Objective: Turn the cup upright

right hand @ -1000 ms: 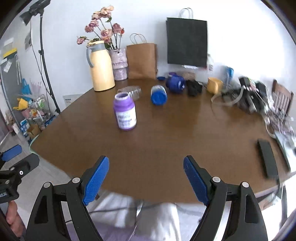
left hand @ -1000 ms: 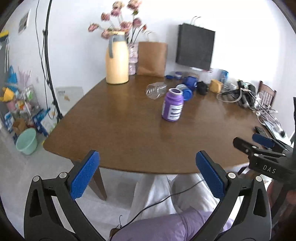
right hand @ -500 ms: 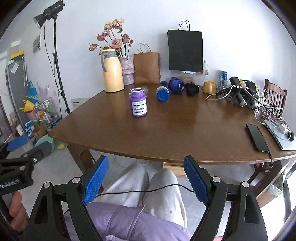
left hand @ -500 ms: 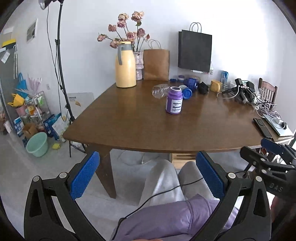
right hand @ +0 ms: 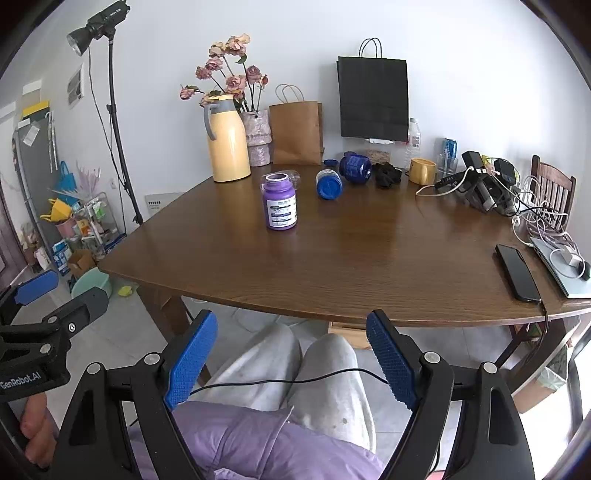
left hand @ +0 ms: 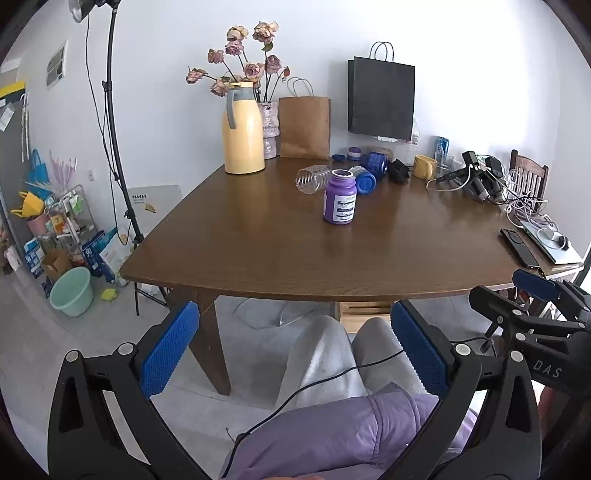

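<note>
Purple cup (right hand: pixel 279 202) upright, one; two blue containers (right hand: pixel 329 184) lie sideways.

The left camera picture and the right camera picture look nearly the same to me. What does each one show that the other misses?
Only the left view shows the clear plastic bottle plainly, lying on its side behind the purple jar; it also shows the right tool at its edge. Only the right view shows the lamp head whole, and the left tool. Both share the wooden table, the yellow jug, the flowers, the paper bags and the phone.
</note>
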The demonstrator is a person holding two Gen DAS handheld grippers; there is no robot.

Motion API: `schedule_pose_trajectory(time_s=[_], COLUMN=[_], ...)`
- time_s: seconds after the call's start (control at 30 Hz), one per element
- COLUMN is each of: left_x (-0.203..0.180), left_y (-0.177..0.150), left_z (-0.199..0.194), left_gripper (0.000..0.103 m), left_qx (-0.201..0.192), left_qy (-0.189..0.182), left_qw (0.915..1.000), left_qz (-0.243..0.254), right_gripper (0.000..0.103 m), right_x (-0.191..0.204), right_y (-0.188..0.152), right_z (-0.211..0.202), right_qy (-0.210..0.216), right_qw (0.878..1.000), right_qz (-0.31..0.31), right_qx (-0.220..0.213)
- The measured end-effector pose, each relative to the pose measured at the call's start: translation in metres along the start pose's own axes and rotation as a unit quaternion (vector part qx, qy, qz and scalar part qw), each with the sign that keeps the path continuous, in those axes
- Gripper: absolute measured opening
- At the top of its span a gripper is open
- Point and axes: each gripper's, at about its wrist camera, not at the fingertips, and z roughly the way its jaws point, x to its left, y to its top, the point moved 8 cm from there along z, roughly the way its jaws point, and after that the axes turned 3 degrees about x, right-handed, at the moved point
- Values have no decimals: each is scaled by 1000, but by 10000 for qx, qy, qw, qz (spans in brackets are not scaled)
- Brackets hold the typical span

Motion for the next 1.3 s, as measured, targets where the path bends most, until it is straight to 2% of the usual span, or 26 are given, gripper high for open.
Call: schedule_pose_trajectory(time_s=[1.3], left_x=[-1], left_y=[2], left_z=[-4], left_gripper=[103], left_qx=[-51], left_qy=[-21], left_qw=[10000], left_qz=[-20], right_gripper=[86], right_x=[-2], right_y=[-4], right_z=[0], right_qy=[-41], right_qw=[10000], right_qz=[34], right_qx=[-32])
